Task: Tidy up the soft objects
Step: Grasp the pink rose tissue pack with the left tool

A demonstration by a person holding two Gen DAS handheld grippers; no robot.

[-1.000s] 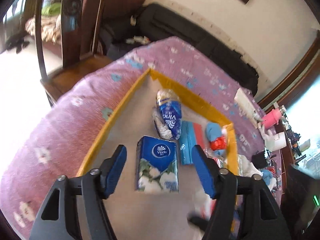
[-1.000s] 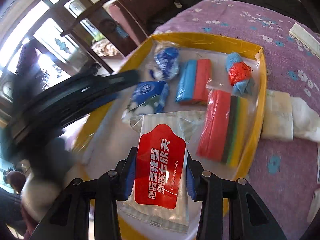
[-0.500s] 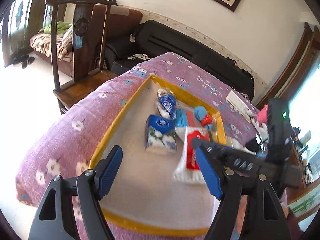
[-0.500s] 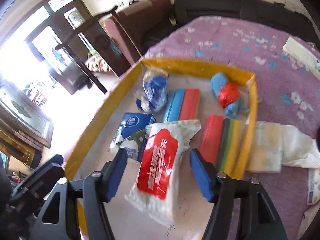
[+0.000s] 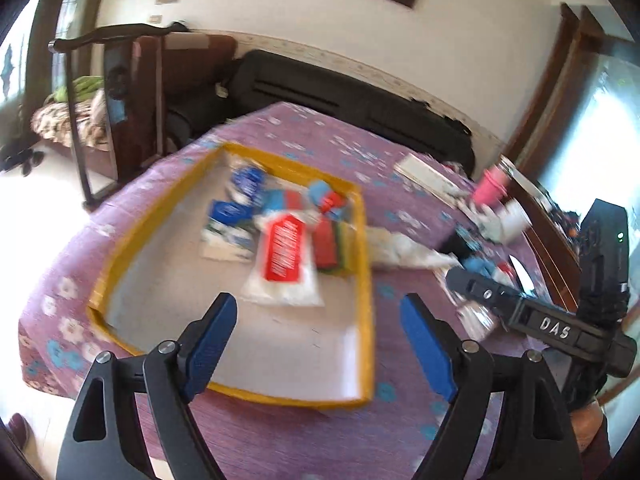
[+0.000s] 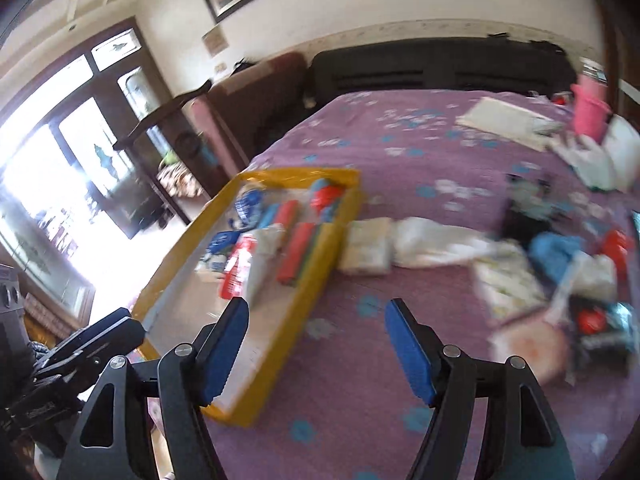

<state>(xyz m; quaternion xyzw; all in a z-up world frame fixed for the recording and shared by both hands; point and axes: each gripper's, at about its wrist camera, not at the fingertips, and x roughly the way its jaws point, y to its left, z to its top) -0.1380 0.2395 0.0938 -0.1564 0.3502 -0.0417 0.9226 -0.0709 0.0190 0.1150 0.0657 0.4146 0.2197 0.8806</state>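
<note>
Yellow tray holds several packs, wet wipes pack nearest. Loose pile of soft items lies right of it on the cloth, unsorted. My left tongs and right tongs both gape, empty.

motion blur smears the wet wipe pack's print and the loose pile beyond the tray.
</note>
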